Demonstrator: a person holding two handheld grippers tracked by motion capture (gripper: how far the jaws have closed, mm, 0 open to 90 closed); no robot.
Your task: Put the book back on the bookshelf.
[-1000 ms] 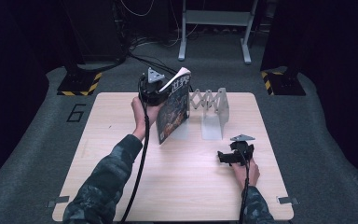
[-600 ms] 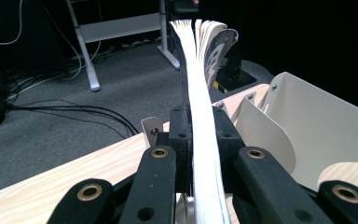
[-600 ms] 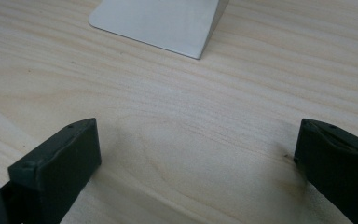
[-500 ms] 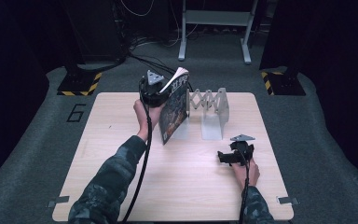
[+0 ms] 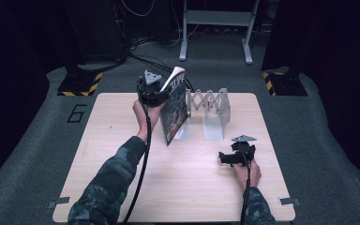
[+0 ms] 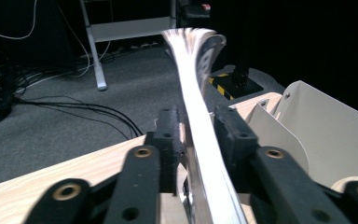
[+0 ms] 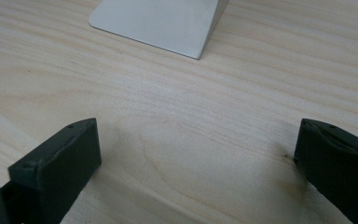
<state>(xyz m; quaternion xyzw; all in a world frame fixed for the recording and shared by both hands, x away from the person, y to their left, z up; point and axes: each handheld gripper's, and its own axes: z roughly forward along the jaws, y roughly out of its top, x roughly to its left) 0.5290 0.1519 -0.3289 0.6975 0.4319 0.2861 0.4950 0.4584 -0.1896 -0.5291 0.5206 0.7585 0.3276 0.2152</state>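
A dark-covered book stands upright on the table, against the left end of a white accordion book rack. My left gripper straddles its top edge. In the left gripper view the book's pale pages run between the jaws of the left gripper. The jaws have just been opening, and the pads stand slightly off the book. My right gripper rests low on the table at the front right. Its jaws are wide open over bare wood.
The rack's white wall rises just right of the book, and its flat base plate lies ahead of the right gripper. Cables and a metal stand are on the dark floor beyond the table's far edge.
The left hand and the book's top edge have shifted slightly at the rack. The right gripper has not moved.
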